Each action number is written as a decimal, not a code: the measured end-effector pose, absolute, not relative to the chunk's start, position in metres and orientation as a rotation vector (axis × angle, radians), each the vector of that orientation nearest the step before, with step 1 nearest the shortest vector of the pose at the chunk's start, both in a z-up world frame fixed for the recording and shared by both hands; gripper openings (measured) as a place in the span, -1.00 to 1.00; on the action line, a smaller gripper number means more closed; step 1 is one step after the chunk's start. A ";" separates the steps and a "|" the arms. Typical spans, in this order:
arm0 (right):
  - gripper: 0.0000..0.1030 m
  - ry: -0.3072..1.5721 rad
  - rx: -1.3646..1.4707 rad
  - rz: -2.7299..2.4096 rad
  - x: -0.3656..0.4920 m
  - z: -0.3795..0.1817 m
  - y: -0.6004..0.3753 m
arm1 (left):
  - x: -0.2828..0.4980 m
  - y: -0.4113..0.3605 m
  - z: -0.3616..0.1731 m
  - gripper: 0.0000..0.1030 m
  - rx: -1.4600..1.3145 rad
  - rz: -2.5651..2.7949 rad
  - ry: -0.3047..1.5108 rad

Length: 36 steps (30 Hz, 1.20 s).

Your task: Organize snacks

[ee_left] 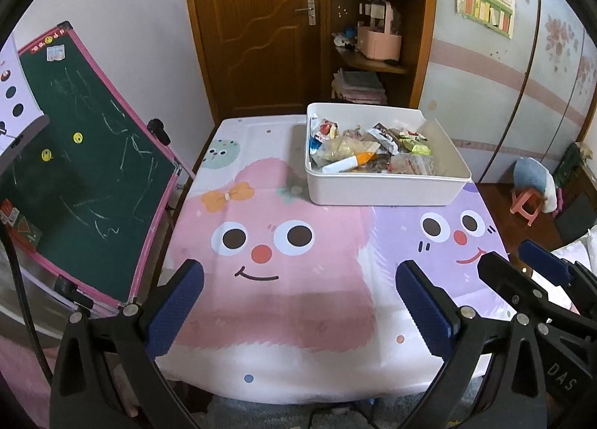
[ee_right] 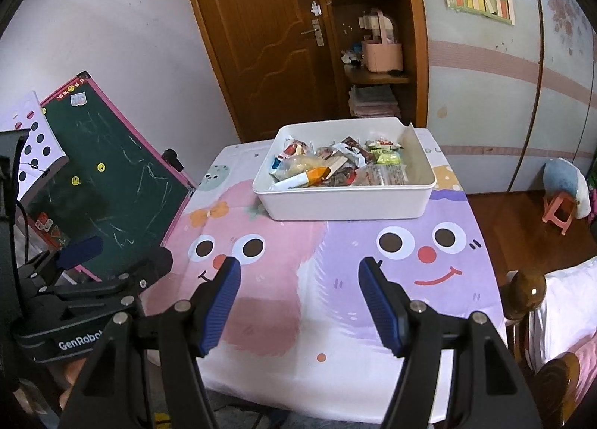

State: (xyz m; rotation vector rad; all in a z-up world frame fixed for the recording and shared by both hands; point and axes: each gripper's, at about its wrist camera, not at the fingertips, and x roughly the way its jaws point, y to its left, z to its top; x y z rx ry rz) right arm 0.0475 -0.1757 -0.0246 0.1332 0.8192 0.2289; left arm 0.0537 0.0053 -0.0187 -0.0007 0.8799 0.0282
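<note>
A white bin (ee_left: 384, 191) (ee_right: 343, 207) stands on the far half of the table, filled with several wrapped snacks (ee_left: 373, 153) (ee_right: 335, 166). My left gripper (ee_left: 298, 302) hovers over the near part of the cartoon tablecloth (ee_left: 283, 317), well short of the bin; its blue pads (ee_left: 175, 311) are wide apart with nothing between them. My right gripper (ee_right: 300, 298) hangs beside it on the right, also short of the bin and open, with nothing held. Each shows in the other's view: the right gripper (ee_left: 518, 261) at the right edge, the left gripper (ee_right: 119, 255) at the left.
A green chalkboard with a pink frame (ee_left: 86, 168) (ee_right: 112, 182) leans against the table's left side. A wooden door (ee_left: 257, 26) and a cluttered corner shelf (ee_left: 373, 37) stand behind the table. A pink stool (ee_right: 558, 210) and a wooden bedpost (ee_right: 526, 291) are to the right.
</note>
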 end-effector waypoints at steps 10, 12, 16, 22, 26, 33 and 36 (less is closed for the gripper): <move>0.29 0.825 0.140 0.230 0.047 -0.028 -0.175 | 0.055 0.004 -0.021 0.99 -0.008 0.026 0.890; 0.29 0.827 0.141 0.230 0.047 -0.028 -0.175 | 0.055 0.005 -0.021 0.99 -0.009 0.026 0.890; 0.29 0.827 0.139 0.229 0.046 -0.028 -0.175 | 0.055 0.005 -0.021 0.99 -0.010 0.024 0.887; 0.29 0.821 0.140 0.230 0.046 -0.027 -0.175 | 0.056 0.002 -0.023 0.99 -0.014 0.017 0.885; 0.28 0.825 0.143 0.231 0.046 -0.027 -0.174 | 0.055 0.002 -0.022 0.99 -0.014 0.019 0.887; 0.29 0.825 0.143 0.231 0.046 -0.026 -0.174 | 0.054 -0.002 -0.024 0.99 -0.017 0.018 0.891; 0.28 0.825 0.143 0.230 0.046 -0.027 -0.174 | 0.054 -0.002 -0.025 0.99 -0.017 0.017 0.893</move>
